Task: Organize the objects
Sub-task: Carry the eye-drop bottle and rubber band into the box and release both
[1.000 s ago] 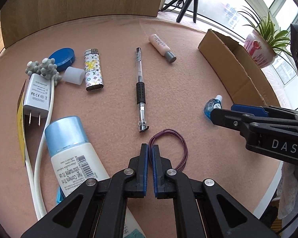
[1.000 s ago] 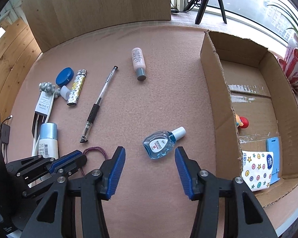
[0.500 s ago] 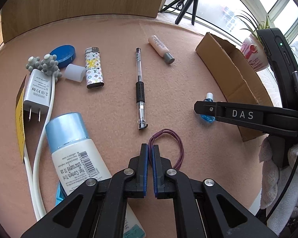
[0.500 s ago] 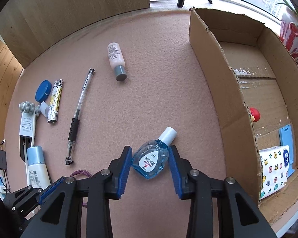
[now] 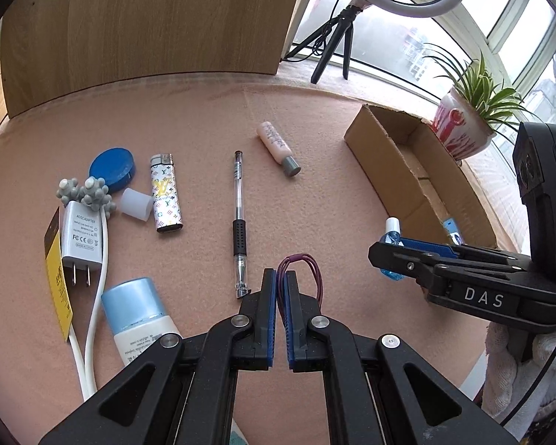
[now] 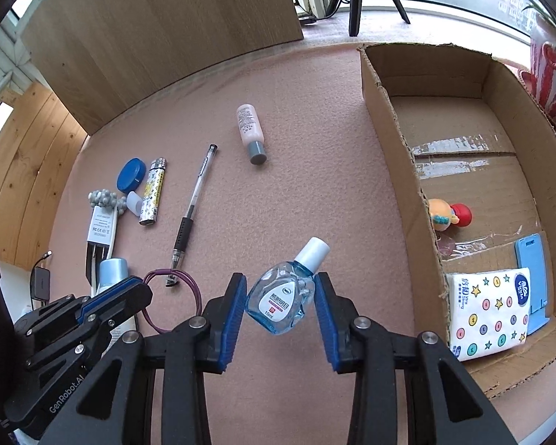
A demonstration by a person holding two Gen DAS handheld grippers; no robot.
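R tongs (image 6: 280, 298) are gripping the blue eye-drop bottle (image 6: 282, 296) btwn both pads, white cap pointing up-right; bottle looks lifted off the pink tabletop (image 6: 315, 141), just L of the cardboard box (image 6: 393, 141). L tongs (image 5: 280, 285) are pinching narrow on the purple hair tie (image 5: 309, 270), pads nearly touching w/ the loop sticking out ahead and to the R. Pen (image 5: 239, 218) is lying just L of the tie, tip near the L tongs. Further back: pink tube (image 5: 278, 148), lighter (image 5: 165, 193), blue round lid (image 5: 112, 167), white charger (image 5: 82, 237) w/ cable, lotion bottle (image 5: 137, 319). Inside the box: tissue pack (image 6: 487, 311), small toy figure (image 6: 448, 215), blue card (image 6: 533, 278).
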